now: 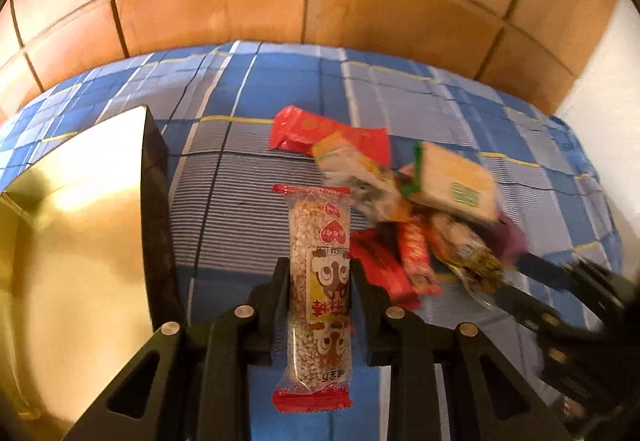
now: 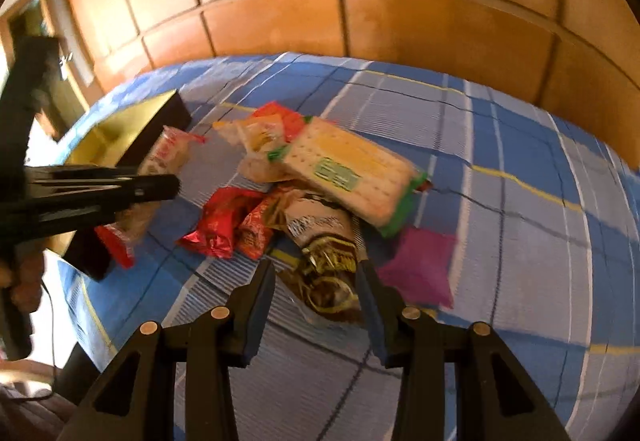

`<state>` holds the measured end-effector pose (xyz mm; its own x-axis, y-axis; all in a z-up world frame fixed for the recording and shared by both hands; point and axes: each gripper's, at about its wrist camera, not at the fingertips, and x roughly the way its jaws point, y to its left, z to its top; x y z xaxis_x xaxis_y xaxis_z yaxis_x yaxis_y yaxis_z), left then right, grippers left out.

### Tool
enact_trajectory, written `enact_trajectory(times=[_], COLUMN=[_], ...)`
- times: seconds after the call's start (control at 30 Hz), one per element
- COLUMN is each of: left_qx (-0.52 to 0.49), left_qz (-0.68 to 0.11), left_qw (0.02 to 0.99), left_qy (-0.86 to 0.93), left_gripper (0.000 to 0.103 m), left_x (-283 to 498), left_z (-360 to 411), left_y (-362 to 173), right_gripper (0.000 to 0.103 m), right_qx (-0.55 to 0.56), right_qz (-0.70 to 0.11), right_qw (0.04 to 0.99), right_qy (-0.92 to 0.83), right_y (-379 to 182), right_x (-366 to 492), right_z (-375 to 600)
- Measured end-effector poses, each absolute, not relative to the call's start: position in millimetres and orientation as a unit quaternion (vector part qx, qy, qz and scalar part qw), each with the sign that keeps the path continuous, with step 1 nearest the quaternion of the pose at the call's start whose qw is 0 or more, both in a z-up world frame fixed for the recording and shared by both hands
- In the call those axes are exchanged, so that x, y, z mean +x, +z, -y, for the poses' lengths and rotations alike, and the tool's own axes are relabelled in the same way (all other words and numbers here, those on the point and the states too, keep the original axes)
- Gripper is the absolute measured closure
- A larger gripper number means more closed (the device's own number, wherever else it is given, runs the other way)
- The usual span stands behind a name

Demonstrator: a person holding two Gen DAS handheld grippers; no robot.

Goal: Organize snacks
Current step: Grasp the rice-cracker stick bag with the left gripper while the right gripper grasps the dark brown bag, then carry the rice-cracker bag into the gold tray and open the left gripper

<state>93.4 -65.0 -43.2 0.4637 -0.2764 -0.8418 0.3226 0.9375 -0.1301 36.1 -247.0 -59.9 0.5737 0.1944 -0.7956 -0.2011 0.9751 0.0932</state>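
the left claw [image 1: 320,281] pinches a long clear-wrapped puffed-grain bar [image 1: 320,293] with red crimped ends and cartoon faces, held just above the blue plaid bedspread [image 1: 248,89], beside the gold-lined black box [image 1: 80,225]. the right claw [image 2: 316,281] is spread, its tips either side of a brown-and-gold packet [image 2: 328,261] without closing on it. the snack pile [image 2: 304,177] is near the box: one cracker pack [image 2: 352,173] with green ends on top, several red wrappers [image 2: 218,227], one purple sachet [image 2: 422,265]. bare bedspread lies to the right; wooden panelling [image 2: 280,25] stands behind.
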Motion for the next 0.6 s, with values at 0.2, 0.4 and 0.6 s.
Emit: enact_trajectory(times=[0.2,0.4,0.6], left_qx=[0.002,-0.044,-0.063], left_qz=[-0.456,-0.425,-0.435], left_qw=[0.867,0.885,0.892], left_qy=[-0.201,-0.184,-0.107], left_gripper=[0.075,0.075,0.075], left_x=[69.3,62.2,90.6], left_z=[43.5,-13.8,-73.5], left_y=[-15.3,16.8,10.1], right_gripper=[0.064,0.067,0.067], right_qx=[-0.058,-0.031,-0.041], right_qz=[-0.480,-0.497,-0.502], right_qw=[0.869,0.861,0.859], right_qy=[0.104,0.105,0.098], right_y=[-80.6,-81.9,-80.2], right_x=[62.9,66.6,64.3], right_z=[236.0,244.2,238.3])
